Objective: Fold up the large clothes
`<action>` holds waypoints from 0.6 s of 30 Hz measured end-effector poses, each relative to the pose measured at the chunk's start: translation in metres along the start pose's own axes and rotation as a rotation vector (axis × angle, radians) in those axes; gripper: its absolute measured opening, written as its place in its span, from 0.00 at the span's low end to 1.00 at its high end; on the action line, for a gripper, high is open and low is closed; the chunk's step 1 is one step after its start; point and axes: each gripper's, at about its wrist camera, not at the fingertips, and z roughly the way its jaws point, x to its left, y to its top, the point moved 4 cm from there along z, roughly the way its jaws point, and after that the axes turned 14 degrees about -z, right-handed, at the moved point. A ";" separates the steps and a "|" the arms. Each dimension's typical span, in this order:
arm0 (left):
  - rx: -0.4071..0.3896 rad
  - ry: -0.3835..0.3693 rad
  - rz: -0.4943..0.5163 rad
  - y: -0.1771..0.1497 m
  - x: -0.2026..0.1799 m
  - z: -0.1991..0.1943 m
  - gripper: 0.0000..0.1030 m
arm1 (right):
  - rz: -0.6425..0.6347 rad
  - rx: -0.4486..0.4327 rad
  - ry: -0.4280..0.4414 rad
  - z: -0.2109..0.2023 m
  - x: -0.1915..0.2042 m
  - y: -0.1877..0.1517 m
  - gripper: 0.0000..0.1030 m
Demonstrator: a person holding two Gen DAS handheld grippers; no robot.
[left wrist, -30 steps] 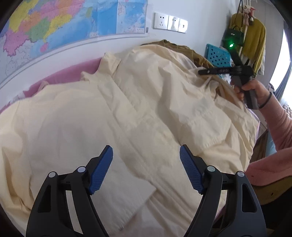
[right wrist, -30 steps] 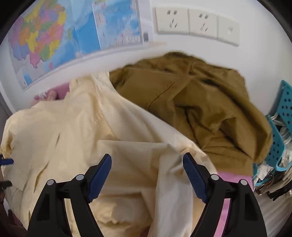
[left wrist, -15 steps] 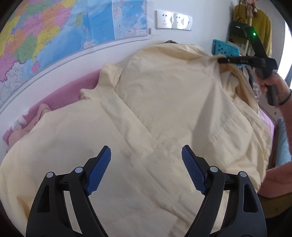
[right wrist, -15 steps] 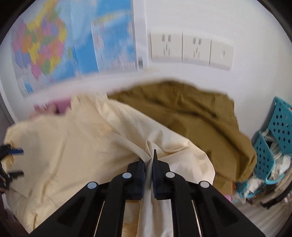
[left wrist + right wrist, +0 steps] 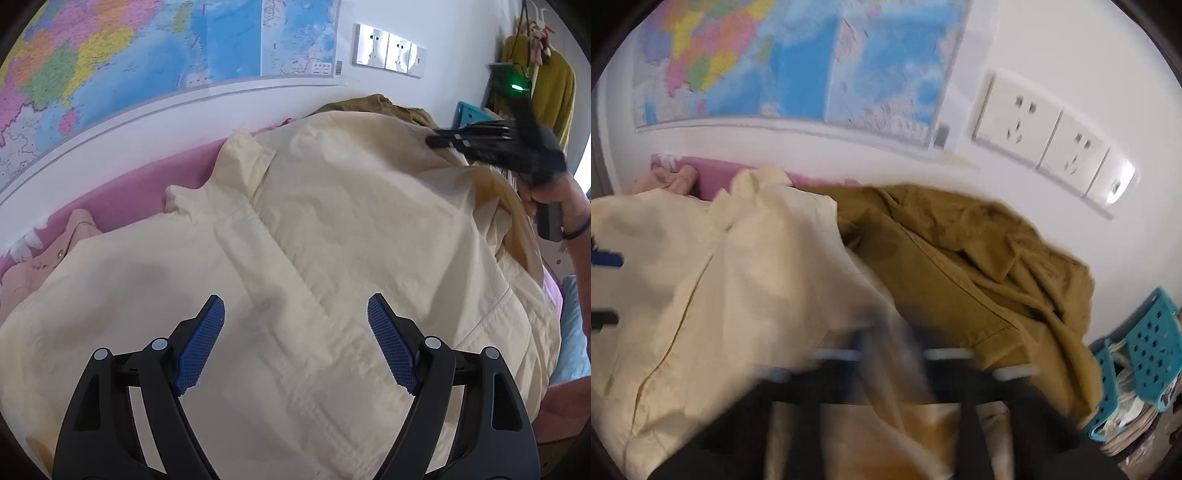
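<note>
A large cream-yellow jacket [image 5: 332, 229] lies spread over the pink bed, collar toward the wall. My left gripper [image 5: 295, 343] hovers open and empty above its lower middle. My right gripper [image 5: 436, 140] shows at the right of the left wrist view, jaws together on the jacket's far right edge, lifting it. In the right wrist view the right gripper [image 5: 890, 354] is motion-blurred with the cream fabric [image 5: 738, 280] bunched in front of it. An olive-brown coat [image 5: 960, 258] lies crumpled behind, against the wall.
A wall map [image 5: 129, 66] and wall sockets [image 5: 388, 51] are behind the bed. A pink garment [image 5: 44, 254] lies at the left. Teal baskets [image 5: 1145, 354] with items stand at the right. A mustard garment [image 5: 550, 88] hangs at the far right.
My right gripper closed on the jacket's right edge and has lifted it and carried it across to the left. My left gripper stayed open above the jacket.
</note>
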 end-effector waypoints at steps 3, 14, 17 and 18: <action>0.004 -0.008 0.002 0.002 -0.003 0.004 0.77 | 0.136 -0.032 0.040 0.004 -0.029 0.000 0.03; 0.028 -0.042 0.008 0.005 -0.017 0.011 0.77 | 0.464 -0.188 0.205 -0.086 -0.074 -0.122 0.56; 0.020 -0.055 0.023 0.005 -0.026 0.009 0.78 | 0.510 -0.126 0.232 -0.094 -0.068 -0.178 0.66; 0.017 -0.056 0.028 0.005 -0.029 0.008 0.79 | 0.518 -0.104 0.238 -0.097 -0.063 -0.194 0.71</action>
